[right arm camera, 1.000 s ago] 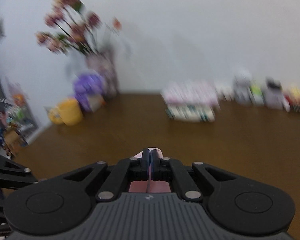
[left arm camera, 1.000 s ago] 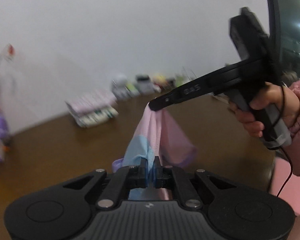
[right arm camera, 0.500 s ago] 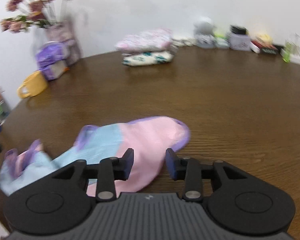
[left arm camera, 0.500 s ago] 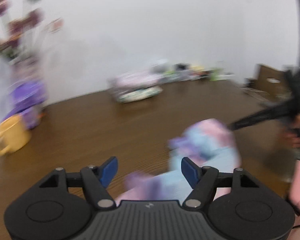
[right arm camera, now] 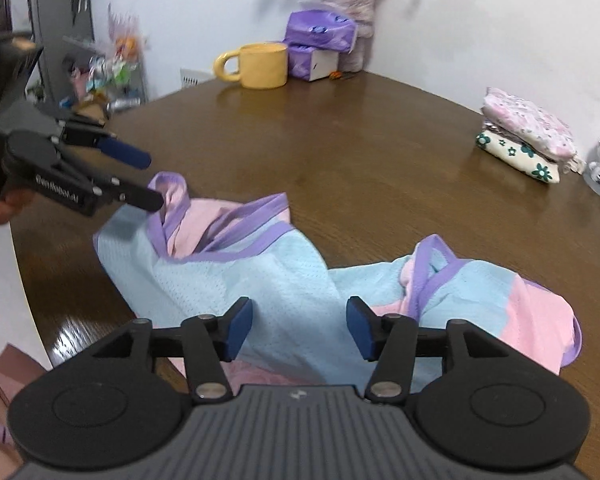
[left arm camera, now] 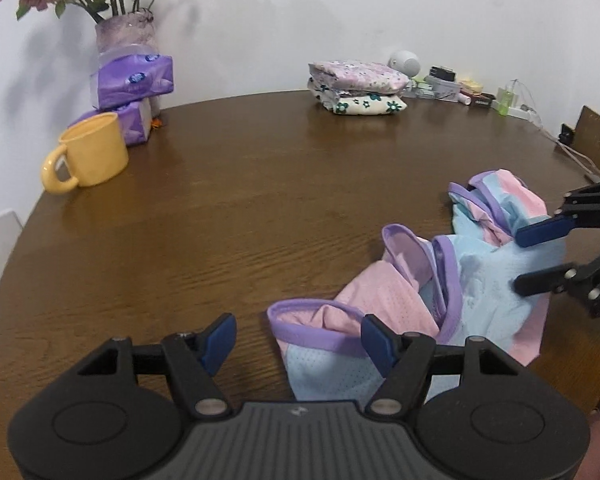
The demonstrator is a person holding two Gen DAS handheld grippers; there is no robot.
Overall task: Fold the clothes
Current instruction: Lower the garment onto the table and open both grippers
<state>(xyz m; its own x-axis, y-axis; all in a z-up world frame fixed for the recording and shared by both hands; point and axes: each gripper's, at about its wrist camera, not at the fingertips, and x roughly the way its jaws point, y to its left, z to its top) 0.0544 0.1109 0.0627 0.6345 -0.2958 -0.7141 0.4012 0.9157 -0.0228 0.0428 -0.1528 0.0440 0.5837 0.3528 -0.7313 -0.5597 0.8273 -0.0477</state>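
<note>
A pink and light-blue mesh garment with purple trim lies crumpled on the brown wooden table. My left gripper is open just above the garment's near purple-trimmed edge, and its pads do not press on the cloth. In the right wrist view the garment spreads below my right gripper, whose jaws are opening over the blue panel without holding it. The right gripper reaches over the cloth from the right in the left wrist view. The left gripper hovers by the garment's far left corner.
A yellow mug, purple tissue packs and a vase of dried flowers stand at the back left. A stack of folded clothes sits at the back. Small items line the wall; a cardboard box stands at the right.
Both grippers were shut on the garment, holding it up. They have opened and come down, and the garment has dropped onto the table in a crumpled heap.
</note>
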